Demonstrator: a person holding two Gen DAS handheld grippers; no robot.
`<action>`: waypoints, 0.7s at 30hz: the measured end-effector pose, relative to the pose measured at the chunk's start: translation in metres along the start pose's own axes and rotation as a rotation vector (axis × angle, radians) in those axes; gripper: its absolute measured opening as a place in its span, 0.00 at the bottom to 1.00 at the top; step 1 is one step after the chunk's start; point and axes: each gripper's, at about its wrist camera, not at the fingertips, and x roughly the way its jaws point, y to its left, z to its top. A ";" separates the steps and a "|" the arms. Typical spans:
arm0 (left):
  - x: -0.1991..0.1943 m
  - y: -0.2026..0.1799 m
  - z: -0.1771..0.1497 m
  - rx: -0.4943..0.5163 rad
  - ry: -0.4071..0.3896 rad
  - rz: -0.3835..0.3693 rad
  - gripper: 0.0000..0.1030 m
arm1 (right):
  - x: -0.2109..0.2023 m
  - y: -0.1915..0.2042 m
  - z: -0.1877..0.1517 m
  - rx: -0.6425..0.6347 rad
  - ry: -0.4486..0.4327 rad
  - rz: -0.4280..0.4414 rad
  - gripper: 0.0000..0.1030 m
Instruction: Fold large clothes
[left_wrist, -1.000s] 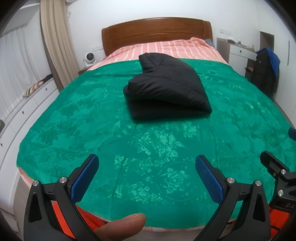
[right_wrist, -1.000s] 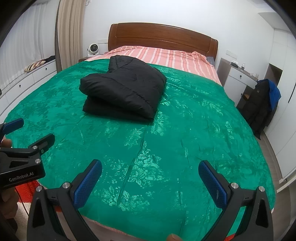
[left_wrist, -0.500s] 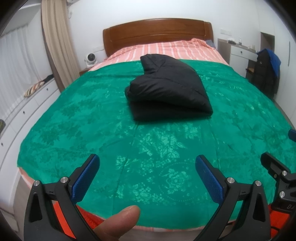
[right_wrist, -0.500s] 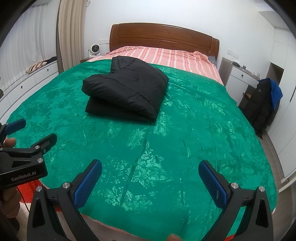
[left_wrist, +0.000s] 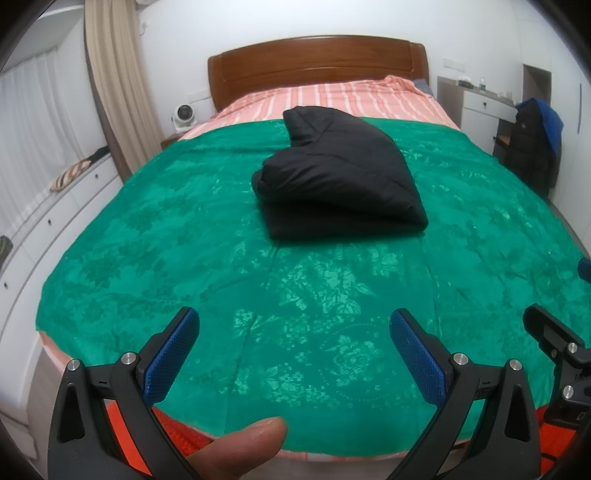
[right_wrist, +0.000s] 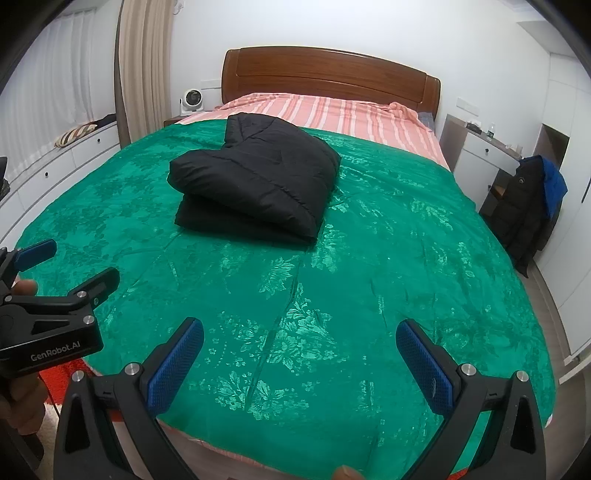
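Our black padded jacket (left_wrist: 340, 181) lies folded in a thick bundle on the green bedspread (left_wrist: 184, 240), toward the middle of the bed and well ahead of both tongs. Its folded front edge runs across our line of sight. From the left tongs (left_wrist: 293, 350) it sits almost straight ahead; from the right tongs (right_wrist: 299, 354) it lies ahead and to the left. So we judge the left nearer in line. Both tongs stand wide apart, holding nothing, over the foot of the bed.

Matt black padded jacket (left_wrist: 340, 177); glossy green satin cover (left_wrist: 184, 258); varnished wood headboard (left_wrist: 314, 62).
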 end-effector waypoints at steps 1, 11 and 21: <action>0.000 0.000 0.000 0.000 0.000 0.000 1.00 | 0.000 0.000 0.000 0.000 0.001 0.001 1.00; -0.001 0.000 0.000 -0.002 0.000 -0.001 1.00 | -0.002 0.001 0.003 0.005 -0.002 0.015 1.00; -0.032 0.006 0.021 0.006 -0.039 -0.006 1.00 | -0.029 -0.009 0.026 0.042 -0.049 0.068 1.00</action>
